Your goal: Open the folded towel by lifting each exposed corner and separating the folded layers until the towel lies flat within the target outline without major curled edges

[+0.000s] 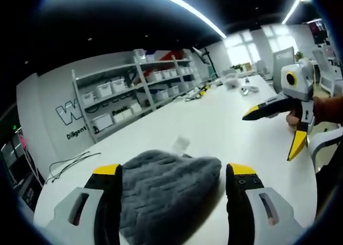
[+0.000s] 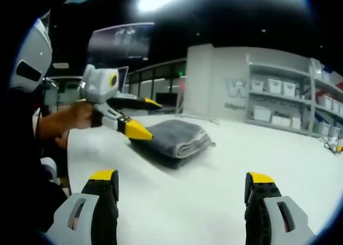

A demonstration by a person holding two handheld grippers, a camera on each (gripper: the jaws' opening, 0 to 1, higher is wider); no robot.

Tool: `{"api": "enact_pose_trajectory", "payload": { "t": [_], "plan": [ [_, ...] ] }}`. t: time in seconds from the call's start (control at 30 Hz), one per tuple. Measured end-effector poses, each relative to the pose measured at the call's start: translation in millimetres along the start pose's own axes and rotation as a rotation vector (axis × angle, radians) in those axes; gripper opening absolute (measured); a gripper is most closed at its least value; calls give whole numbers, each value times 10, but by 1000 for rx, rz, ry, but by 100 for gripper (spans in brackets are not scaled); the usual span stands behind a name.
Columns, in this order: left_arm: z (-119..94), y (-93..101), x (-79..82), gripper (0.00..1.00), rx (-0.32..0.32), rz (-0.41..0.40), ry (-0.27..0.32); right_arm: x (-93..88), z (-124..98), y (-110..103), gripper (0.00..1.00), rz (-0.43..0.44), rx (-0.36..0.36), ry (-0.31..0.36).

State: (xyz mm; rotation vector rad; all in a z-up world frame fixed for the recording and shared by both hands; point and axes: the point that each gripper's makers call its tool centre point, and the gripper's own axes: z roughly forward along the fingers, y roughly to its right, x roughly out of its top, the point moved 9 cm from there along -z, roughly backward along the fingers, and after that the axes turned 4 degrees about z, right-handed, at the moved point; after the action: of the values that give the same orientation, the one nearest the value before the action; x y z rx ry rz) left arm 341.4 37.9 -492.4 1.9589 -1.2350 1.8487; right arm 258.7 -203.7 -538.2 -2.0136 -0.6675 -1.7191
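Lying folded on the white tabletop [image 1: 214, 121], the grey towel [image 1: 161, 188] sits between the left gripper's [image 1: 174, 172] wide-spread jaws, while the right gripper [image 2: 182, 178], jaws also wide, hovers well apart.

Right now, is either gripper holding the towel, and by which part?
Nothing is held. The left gripper is open, jaws spread at the edge of the folded grey towel without closing on it. The right gripper is open, clear of it.
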Motion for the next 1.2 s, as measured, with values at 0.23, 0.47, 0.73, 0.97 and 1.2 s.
{"api": "enact_pose_trajectory", "payload": {
  "t": [0.23,0.47,0.73,0.97,1.2],
  "plan": [
    [34,9,-5,77,-5,-13,1,-12,-11,15,99,4,-5,-4],
    [66,24,-24,75,-12,-18,-13,-32,-23,31,99,8,-9,-10],
    [101,36,-43,74,-15,-27,-27,-46,-23,37,99,8,-6,-17],
    [137,43,-55,74,-26,-51,-22,-53,-30,47,99,7,-4,-18],
    [167,56,-72,72,-38,-55,-27,-61,-31,60,99,10,-4,-20]
  ]
}}
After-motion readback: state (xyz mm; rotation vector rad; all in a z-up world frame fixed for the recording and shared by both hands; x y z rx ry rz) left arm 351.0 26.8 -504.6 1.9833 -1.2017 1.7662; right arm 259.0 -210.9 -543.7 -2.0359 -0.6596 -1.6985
